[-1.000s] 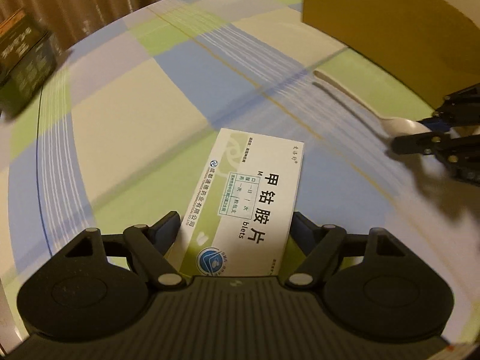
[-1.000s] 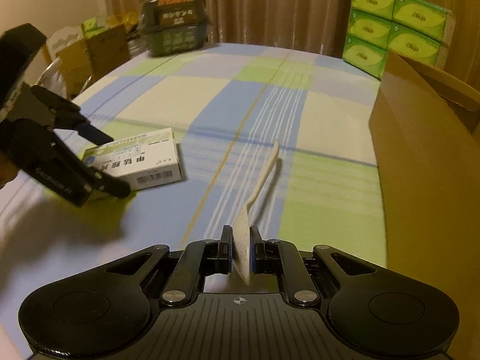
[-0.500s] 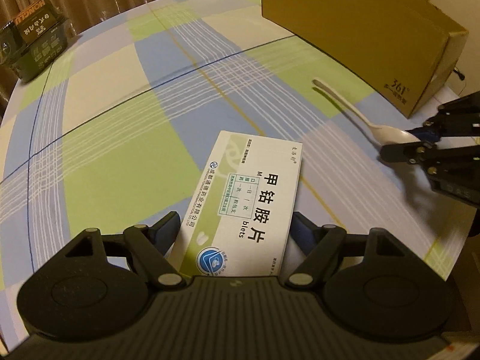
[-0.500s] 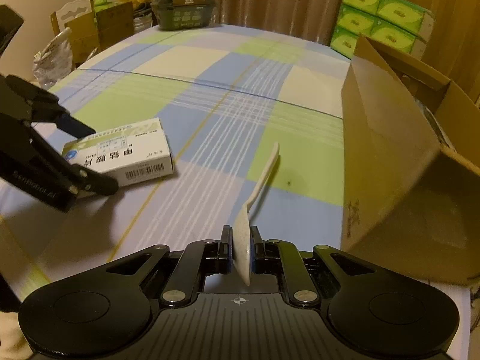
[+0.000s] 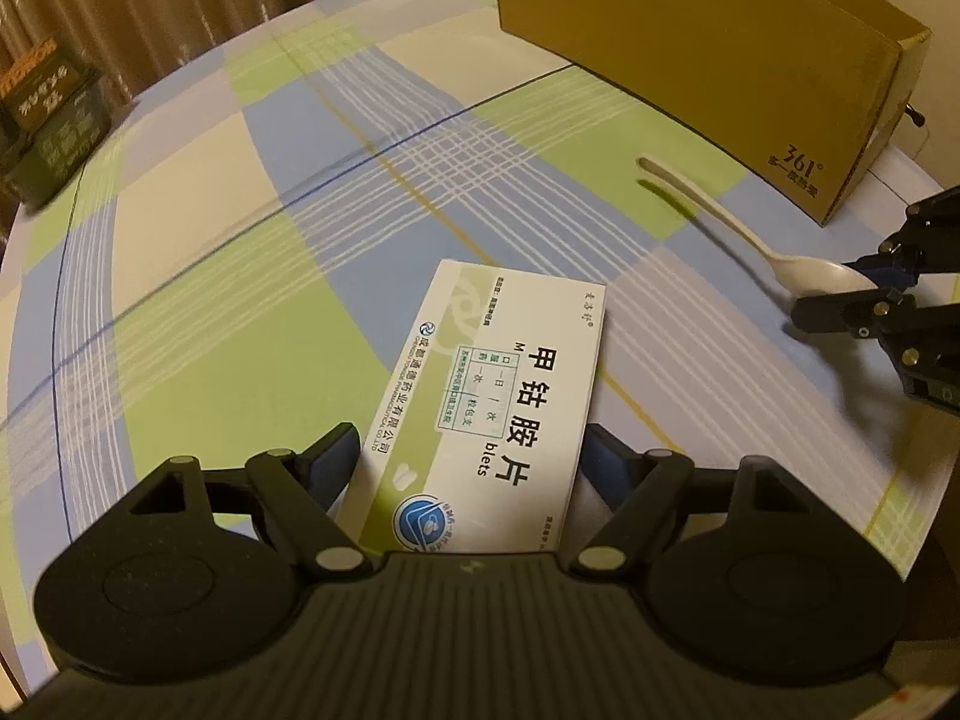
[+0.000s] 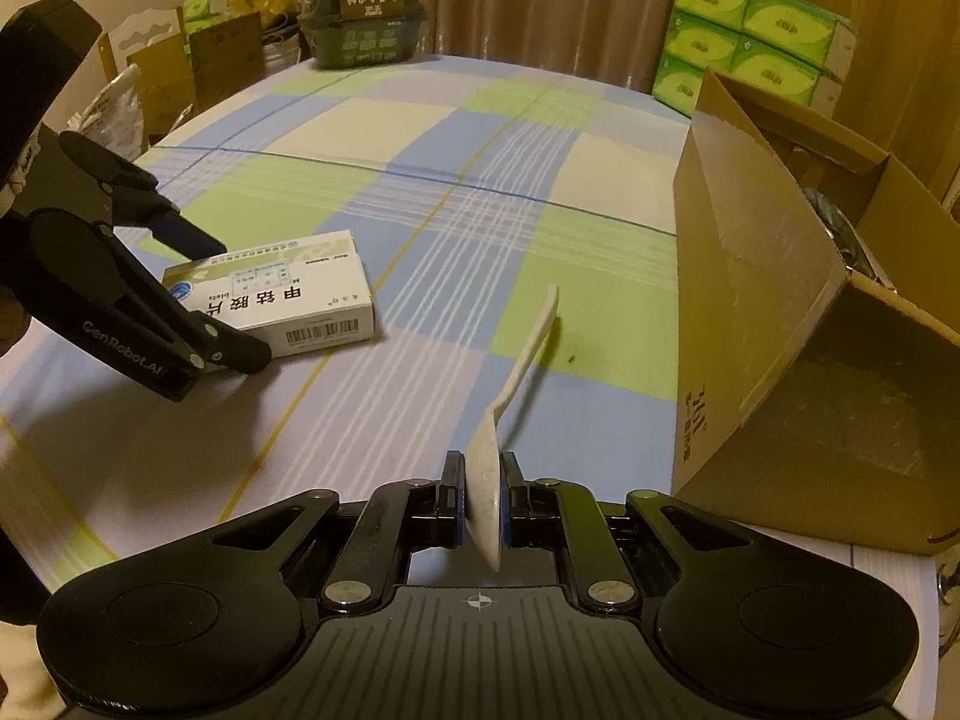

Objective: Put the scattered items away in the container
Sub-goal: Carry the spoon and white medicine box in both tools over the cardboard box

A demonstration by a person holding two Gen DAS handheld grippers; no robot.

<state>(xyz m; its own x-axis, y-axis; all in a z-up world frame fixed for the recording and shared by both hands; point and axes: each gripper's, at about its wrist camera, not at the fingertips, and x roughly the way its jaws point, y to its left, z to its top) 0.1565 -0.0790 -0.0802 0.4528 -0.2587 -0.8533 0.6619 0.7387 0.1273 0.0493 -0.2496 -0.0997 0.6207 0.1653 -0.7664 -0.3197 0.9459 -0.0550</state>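
Left gripper (image 5: 468, 456) pinches the near end of the medicine box (image 5: 486, 402), one finger on each long side; box held flat, printed face up. From the right wrist view the box looks to be just above the tablecloth (image 6: 420, 180), though whether its far end touches the cloth cannot be told.

Right gripper (image 6: 480, 501) is pressed together on the bowl of the spoon (image 6: 510, 396). Bowl stands on edge between the pads; handle points forward and up, clear of the cloth, with its shadow below.

Landmark: cardboard box (image 6: 780, 324), open-topped, flaps up, standing on the cloth.
- Tissue packs (image 6: 750, 54), green, stacked behind the cardboard box, at the far edge of the table.
- Dark green carton (image 6: 360, 18), well to the left of the cardboard box, at the far edge.
- Medicine box: left of the cardboard box, well apart from it.
- Spoon: between the medicine box and the cardboard box, nearer the latter, outside it.

Contents of the cardboard box: something dark inside, not identifiable.
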